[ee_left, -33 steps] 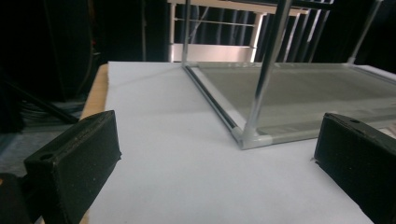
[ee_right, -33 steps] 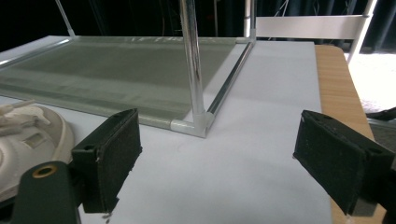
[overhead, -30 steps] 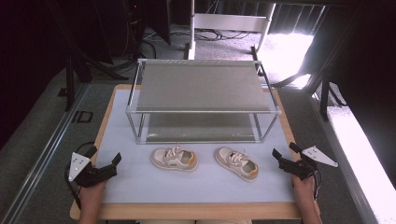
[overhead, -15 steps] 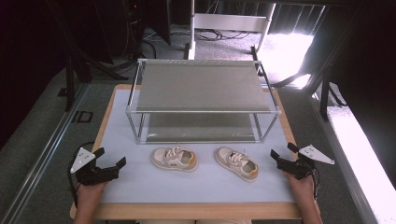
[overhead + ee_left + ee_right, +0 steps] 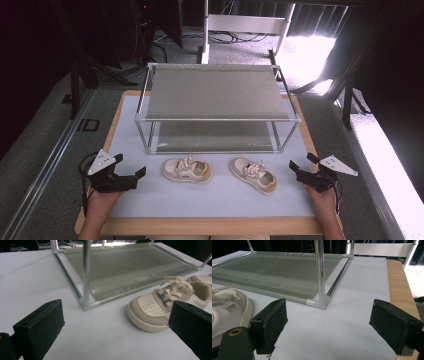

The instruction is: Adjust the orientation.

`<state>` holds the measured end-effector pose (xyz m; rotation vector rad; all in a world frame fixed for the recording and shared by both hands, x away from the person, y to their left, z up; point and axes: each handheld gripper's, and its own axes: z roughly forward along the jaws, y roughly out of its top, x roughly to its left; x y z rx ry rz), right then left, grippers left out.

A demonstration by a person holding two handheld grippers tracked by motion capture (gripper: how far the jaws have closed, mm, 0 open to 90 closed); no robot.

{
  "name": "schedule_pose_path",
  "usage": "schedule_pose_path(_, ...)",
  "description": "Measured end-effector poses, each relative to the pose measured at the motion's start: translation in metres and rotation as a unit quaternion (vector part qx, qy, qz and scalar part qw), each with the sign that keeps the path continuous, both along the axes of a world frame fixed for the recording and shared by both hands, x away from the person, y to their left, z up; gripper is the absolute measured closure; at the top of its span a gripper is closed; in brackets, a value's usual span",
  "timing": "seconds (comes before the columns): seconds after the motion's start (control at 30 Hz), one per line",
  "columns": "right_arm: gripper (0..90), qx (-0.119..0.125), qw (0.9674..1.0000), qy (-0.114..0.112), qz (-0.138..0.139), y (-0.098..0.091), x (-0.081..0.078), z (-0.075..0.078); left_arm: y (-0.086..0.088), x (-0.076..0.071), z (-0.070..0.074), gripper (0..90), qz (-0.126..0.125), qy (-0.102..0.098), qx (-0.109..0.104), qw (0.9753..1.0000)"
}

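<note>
Item: pair of small beige shoes, set on the white table [image 5: 210,200] just in front of a two-tier metal shoe rack [image 5: 215,107]. The left shoe [image 5: 187,170] lies near the rack's front left post; the right shoe [image 5: 253,174] lies nearer the front right post, turned at a slight angle, an orange patch being visible at each heel. Risks, as judged: a shoe could be pushed across the smooth surface rather than gripped if one jaw meets the toe first; a grip taken on the loose laces alone would probably let the shoe swing or drop; the rack's front rail and upright posts could be struck on a lift toward the lower shelf, the shoes being close to them. Left gripper [image 5: 131,176]: held low at the table's left front, jaws spread wide, nothing between them, aimed toward the left shoe's toe. Right gripper [image 5: 299,173]: held low at the right front, jaws likewise wide apart and empty, the right shoe lying just beside its inner jaw. Both forearms are seen entering from the near edge.
</note>
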<state>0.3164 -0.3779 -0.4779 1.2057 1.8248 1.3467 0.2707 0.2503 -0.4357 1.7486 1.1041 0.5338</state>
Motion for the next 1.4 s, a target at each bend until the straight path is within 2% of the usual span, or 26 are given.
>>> schedule_pose_path(0.13,13.7,-0.001,1.0000,0.002,0.003,0.000,0.000,0.000,-0.012,0.002,0.009,0.0,-0.010,0.007,0.016,0.9998)
schedule_pose_path(0.33,13.7,-0.002,1.0000,0.000,0.005,0.001,0.000,0.000,-0.027,0.005,0.021,0.1,-0.041,0.016,0.040,0.9982)
schedule_pose_path(0.5,13.7,-0.002,1.0000,0.001,0.007,0.000,0.000,0.000,-0.034,0.009,0.027,0.0,-0.068,0.036,0.073,0.9943)
schedule_pose_path(0.67,13.7,-0.002,1.0000,0.001,0.008,0.000,0.000,0.000,-0.036,0.012,0.031,0.0,-0.088,0.056,0.080,0.9913)
schedule_pose_path(0.8,13.7,-0.003,1.0000,0.001,0.009,0.001,0.000,0.000,-0.044,0.012,0.039,0.0,-0.098,0.056,0.090,0.9895)
schedule_pose_path(0.9,14.0,-0.004,0.9999,0.001,0.010,0.001,0.000,0.000,-0.052,0.015,0.044,0.1,-0.104,0.065,0.099,0.9875)
schedule_pose_path(1.0,14.0,-0.003,0.9999,0.002,0.010,0.001,0.000,0.000,-0.062,0.018,0.045,0.0,-0.109,0.081,0.111,0.9844)
schedule_pose_path(1.1,14.0,-0.003,0.9999,0.002,0.011,0.001,0.000,0.000,-0.072,0.022,0.044,0.0,-0.125,0.098,0.128,0.9790)
schedule_pose_path(1.17,14.0,-0.003,0.9999,0.002,0.012,0.001,0.000,0.000,-0.077,0.023,0.042,0.0,-0.131,0.109,0.132,0.9764)
schedule_pose_path(1.23,14.0,-0.002,0.9999,0.001,0.012,0.001,0.000,0.000,-0.082,0.023,0.041,0.0,-0.141,0.114,0.143,0.9730)
schedule_pose_path(1.4,14.1,-0.002,0.9999,0.003,0.012,0.001,0.000,0.000,-0.096,0.024,0.042,0.0,-0.160,0.123,0.156,0.9668)
